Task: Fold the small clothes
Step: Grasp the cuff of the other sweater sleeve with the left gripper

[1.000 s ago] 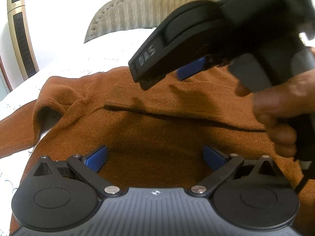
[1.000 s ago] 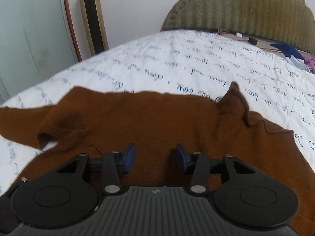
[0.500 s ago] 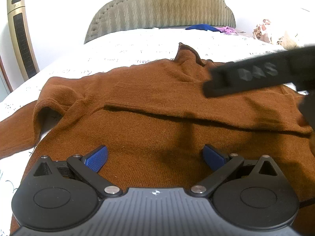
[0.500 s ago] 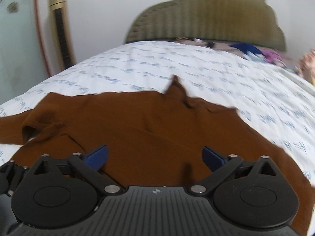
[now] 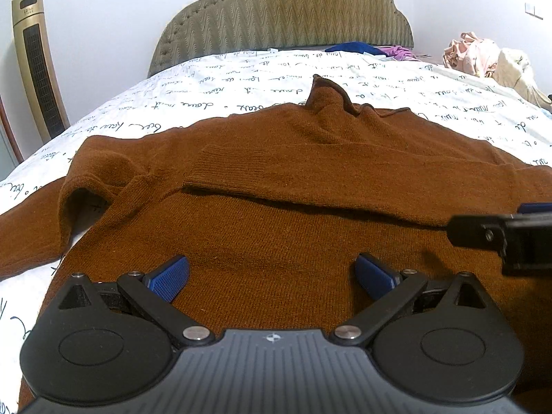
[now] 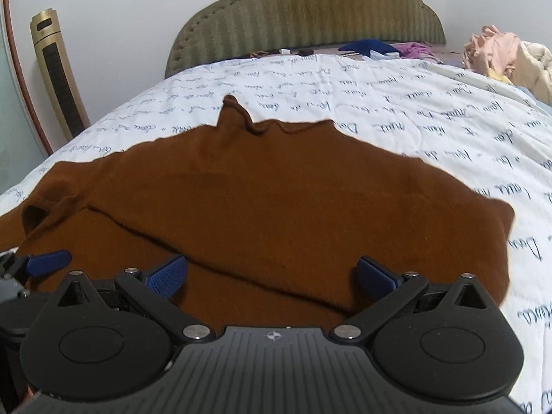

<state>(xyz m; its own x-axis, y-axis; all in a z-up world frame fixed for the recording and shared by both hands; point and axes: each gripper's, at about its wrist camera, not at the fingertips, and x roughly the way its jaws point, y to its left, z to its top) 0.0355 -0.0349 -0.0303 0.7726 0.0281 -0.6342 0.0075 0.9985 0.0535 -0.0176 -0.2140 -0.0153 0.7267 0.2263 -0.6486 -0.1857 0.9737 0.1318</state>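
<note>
A rust-brown knit sweater [image 5: 276, 179] [image 6: 276, 200] lies spread on the bed, collar toward the headboard. One sleeve [image 5: 310, 186] is folded across the chest, its ribbed cuff pointing left. The other sleeve [image 5: 24, 234] trails off to the left. My left gripper [image 5: 272, 276] hovers over the sweater's lower body, open, nothing between its blue pads. My right gripper [image 6: 272, 274] stands open as well, above the sweater's right half, empty; one finger [image 5: 500, 234] of it pokes in at the right edge of the left wrist view.
The bed carries a white sheet [image 6: 414, 110] printed with handwriting. An olive padded headboard [image 5: 286, 10] stands at the far end with small clothes [image 6: 379, 48] below it. A heap of pale laundry [image 6: 510, 55] sits far right. A gold tower fan [image 5: 34, 65] stands left.
The right gripper let go of the folded sleeve, opened wide and swept to the right across the sweater. The left gripper stayed where it was, open.
</note>
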